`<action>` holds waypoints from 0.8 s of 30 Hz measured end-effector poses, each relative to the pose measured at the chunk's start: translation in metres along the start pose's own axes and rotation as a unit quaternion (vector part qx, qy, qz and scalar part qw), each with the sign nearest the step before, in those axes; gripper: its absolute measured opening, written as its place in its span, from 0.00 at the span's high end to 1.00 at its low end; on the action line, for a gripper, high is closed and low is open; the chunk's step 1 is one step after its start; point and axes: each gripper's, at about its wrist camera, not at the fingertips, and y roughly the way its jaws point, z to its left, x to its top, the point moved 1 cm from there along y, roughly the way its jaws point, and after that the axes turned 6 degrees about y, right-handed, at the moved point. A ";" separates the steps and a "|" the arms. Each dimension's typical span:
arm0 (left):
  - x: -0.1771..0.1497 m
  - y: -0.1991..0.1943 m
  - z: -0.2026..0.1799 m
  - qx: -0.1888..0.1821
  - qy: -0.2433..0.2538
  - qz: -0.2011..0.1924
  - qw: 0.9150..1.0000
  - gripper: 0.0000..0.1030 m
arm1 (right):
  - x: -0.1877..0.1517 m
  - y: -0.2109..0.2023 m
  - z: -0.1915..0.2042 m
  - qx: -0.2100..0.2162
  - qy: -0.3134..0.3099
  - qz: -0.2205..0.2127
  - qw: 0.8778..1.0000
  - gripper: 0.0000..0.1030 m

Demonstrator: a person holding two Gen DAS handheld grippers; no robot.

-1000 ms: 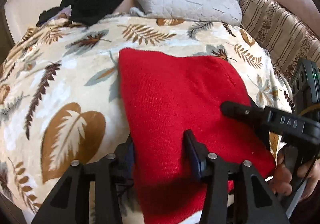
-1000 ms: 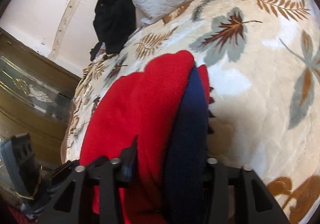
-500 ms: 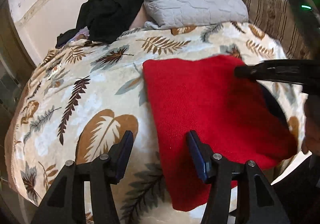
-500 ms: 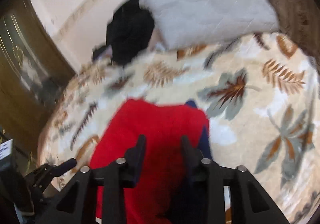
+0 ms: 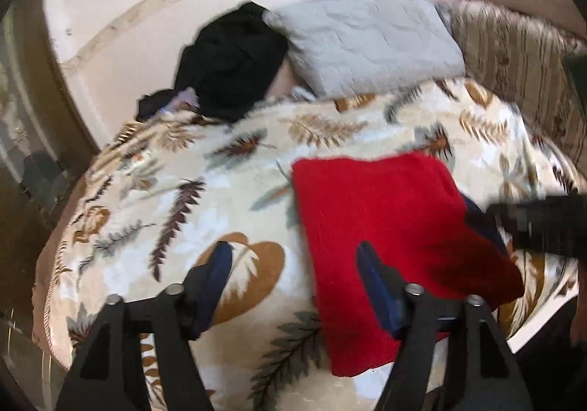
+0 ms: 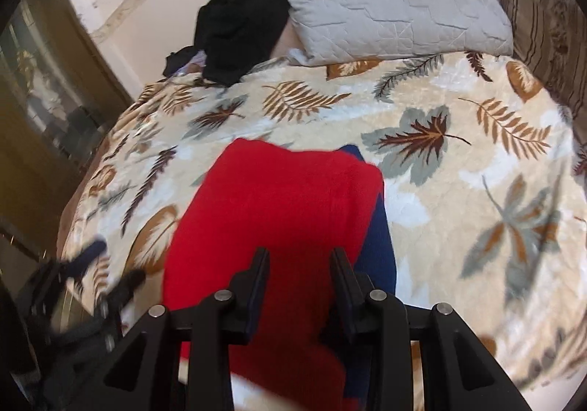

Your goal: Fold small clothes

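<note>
One red knit (image 5: 385,220) over navy layer (image 6: 378,238)

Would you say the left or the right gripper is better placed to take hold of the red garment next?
Right, probably. The right gripper sits open directly over the red garment, while the left gripper hangs open mostly over the blanket beside it.

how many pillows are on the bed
1: a grey quilted fabric pillow at the far end of the leaf-print blanket, beside the black clothing heap. That heap may hide more.
</note>
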 end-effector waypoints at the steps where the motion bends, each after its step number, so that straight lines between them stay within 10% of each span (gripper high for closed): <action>1: 0.000 -0.006 0.003 0.007 -0.005 -0.007 1.000 0.30 | -0.006 -0.003 0.003 -0.001 -0.006 0.005 1.000 0.63; 10: -0.001 -0.053 0.012 0.032 -0.017 -0.035 0.999 0.30 | -0.048 0.023 -0.014 -0.028 0.007 0.067 0.997 0.63; 19: 0.009 -0.098 0.019 0.054 -0.042 -0.052 0.996 0.25 | -0.038 -0.104 0.016 -0.049 -0.026 -0.060 0.997 0.61; 22: 0.011 -0.115 0.024 0.074 -0.059 -0.064 0.993 0.10 | -0.046 -0.150 0.030 -0.050 -0.031 -0.106 0.993 0.35; 24: 0.012 -0.128 0.027 0.089 -0.066 -0.083 0.990 0.08 | -0.055 -0.177 0.037 -0.046 -0.038 -0.141 0.988 0.35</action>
